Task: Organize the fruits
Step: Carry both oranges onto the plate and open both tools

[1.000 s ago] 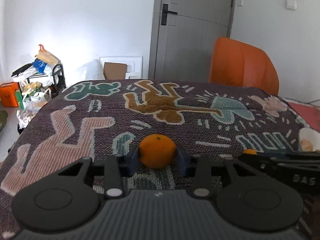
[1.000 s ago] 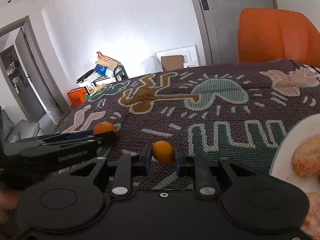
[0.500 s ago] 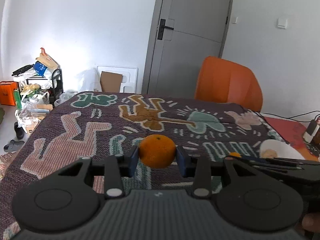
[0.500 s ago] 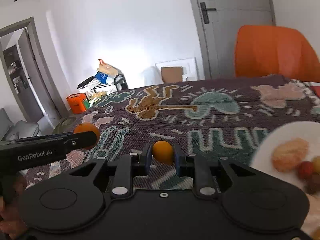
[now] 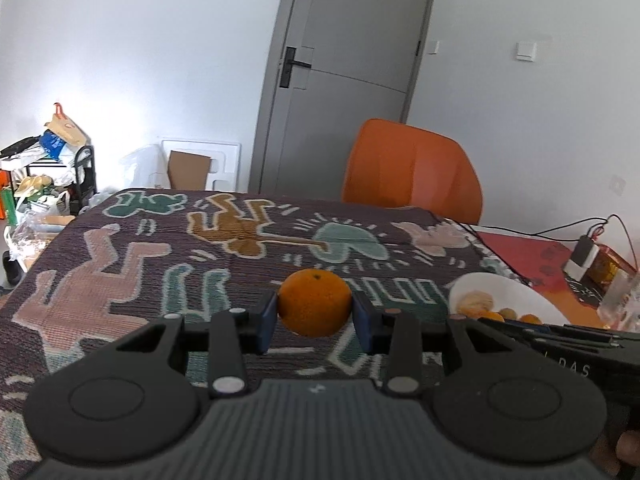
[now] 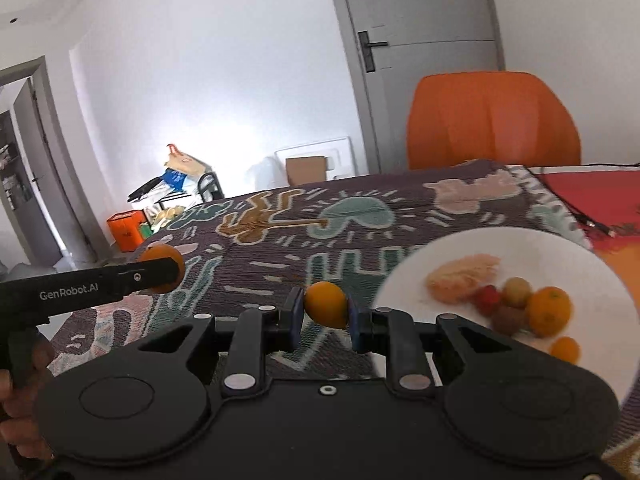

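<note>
The left claw (image 5: 315, 314) is clamped on an orange (image 5: 315, 303), its blue pads (image 5: 267, 322) pressing both sides of the fruit, which hangs above the patterned cloth (image 5: 120, 264) that covers the bench. The right claw (image 6: 323, 314) grips a smaller orange fruit (image 6: 326, 305) the same way, its jaws drawn in as narrow as they go around it.

A white plate (image 6: 568, 256) sits on the cloth at the right side of the bench, just beside the right claw in that claw's view. On the plate lie a pale peeled piece (image 6: 462, 278), a red fruit (image 6: 488, 298), a yellow-green fruit (image 6: 517, 291), a brownish fruit (image 6: 508, 319), a round orange one (image 6: 549, 310) and a small orange one (image 6: 565, 350) nearer the rim. These are blurred, so their kinds are hard to tell.

In the right wrist view the left claw shows from the side at the left edge, with its orange at the tip and a hand (image 6: 20, 412) on its handle. In the left wrist view the right claw's dark body reaches in from the right, in front of the plate.

Behind the bench stand an orange chair (image 5: 412, 170) and a grey door (image 5: 344, 76). A red mat (image 5: 532, 252) with cables lies past the cloth's right edge.
</note>
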The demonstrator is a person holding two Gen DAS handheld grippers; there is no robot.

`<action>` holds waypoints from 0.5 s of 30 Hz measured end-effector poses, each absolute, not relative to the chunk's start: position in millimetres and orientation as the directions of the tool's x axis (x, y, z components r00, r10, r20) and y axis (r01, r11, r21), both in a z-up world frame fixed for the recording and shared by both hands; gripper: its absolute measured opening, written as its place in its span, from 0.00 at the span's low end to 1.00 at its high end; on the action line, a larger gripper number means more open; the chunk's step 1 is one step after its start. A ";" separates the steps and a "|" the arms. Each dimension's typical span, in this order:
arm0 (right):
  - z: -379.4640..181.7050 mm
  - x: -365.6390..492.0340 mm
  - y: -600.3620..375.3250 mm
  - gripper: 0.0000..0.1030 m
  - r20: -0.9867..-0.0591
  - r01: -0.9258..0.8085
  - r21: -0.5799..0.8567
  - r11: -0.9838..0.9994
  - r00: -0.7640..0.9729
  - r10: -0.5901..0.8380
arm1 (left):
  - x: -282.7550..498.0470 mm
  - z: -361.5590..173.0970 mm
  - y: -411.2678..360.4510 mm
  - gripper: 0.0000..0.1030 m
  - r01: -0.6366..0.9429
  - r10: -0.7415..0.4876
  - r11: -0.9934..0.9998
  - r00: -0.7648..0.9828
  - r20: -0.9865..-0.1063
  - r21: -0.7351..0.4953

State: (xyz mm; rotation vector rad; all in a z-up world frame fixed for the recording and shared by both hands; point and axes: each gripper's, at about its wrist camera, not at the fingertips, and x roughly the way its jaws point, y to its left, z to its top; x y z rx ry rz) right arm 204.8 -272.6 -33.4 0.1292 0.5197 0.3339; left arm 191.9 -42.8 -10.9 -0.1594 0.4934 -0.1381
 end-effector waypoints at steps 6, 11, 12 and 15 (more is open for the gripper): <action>-34.1 191.4 -300.3 0.21 -0.456 -0.222 0.208 0.953 0.840 0.295 | 186.9 -9.4 -64.7 0.38 0.144 -0.214 0.972 0.866 -0.452 -0.185; -36.4 183.4 -326.6 0.21 -0.455 -0.169 0.212 0.962 0.854 0.251 | 186.0 -10.8 -86.4 0.38 0.187 -0.252 0.965 0.856 -0.452 -0.183; -37.2 182.5 -332.1 0.21 -0.456 -0.158 0.216 0.963 0.856 0.243 | 186.3 -11.1 -91.0 0.38 0.195 -0.259 0.963 0.853 -0.452 -0.183; -39.5 180.4 -348.5 0.21 -0.457 -0.134 0.242 0.961 0.858 0.235 | 187.4 -11.8 -102.8 0.38 0.216 -0.277 0.959 0.847 -0.454 -0.183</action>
